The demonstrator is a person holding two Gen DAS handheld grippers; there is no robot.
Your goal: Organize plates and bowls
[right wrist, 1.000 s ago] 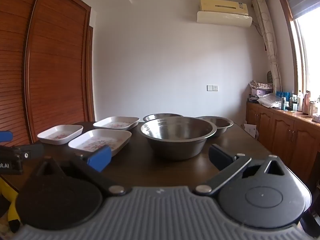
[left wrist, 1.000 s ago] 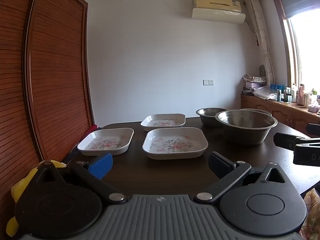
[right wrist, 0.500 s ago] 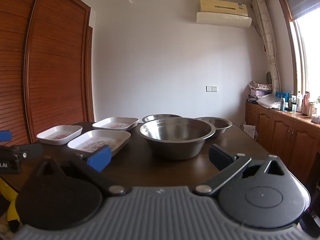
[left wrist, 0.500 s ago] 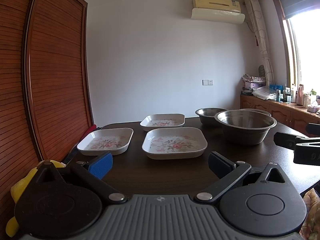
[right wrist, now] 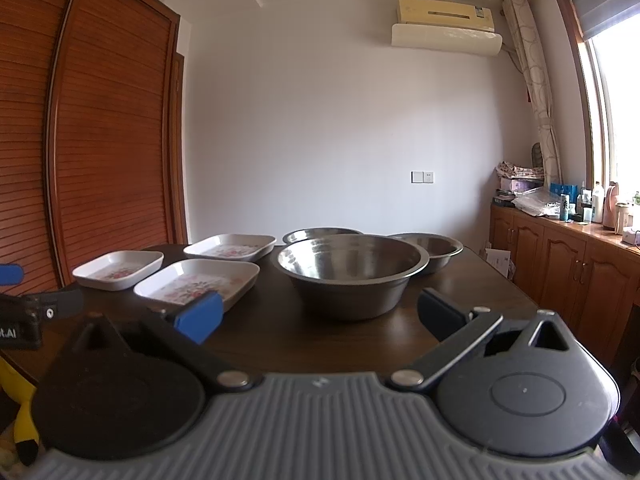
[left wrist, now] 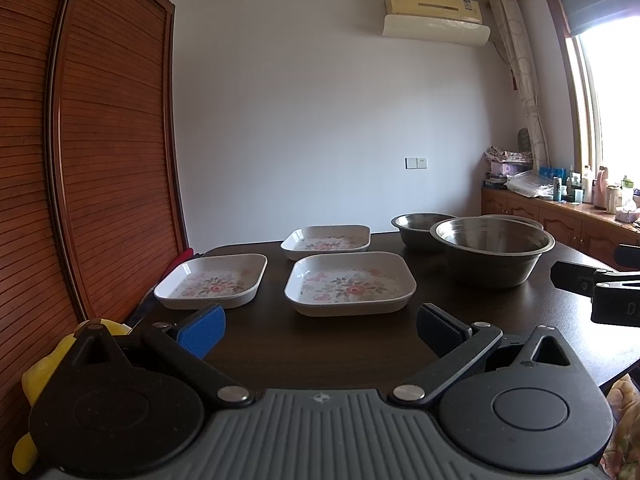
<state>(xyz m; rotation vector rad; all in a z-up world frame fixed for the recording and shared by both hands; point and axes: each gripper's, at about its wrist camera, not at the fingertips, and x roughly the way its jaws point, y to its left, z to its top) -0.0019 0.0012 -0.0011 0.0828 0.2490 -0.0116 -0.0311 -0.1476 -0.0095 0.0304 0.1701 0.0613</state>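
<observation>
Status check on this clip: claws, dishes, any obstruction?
Left claw open, empty, short of the nearest floral plate. Right claw open, empty, facing the big steel bowl. Three plates, three bowls, all unstacked. Nothing in the way.

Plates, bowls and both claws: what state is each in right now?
Near floral plate: empty, flat on the table, unstacked.
Left floral plate: empty, flat, apart from the others.
Far floral plate: empty, flat, unstacked.
Large steel bowl: upright, empty, standing alone.
Two smaller steel bowls: upright, behind the large one, not nested.
Left claw: open, holding nothing.
Right claw: open, holding nothing.
</observation>
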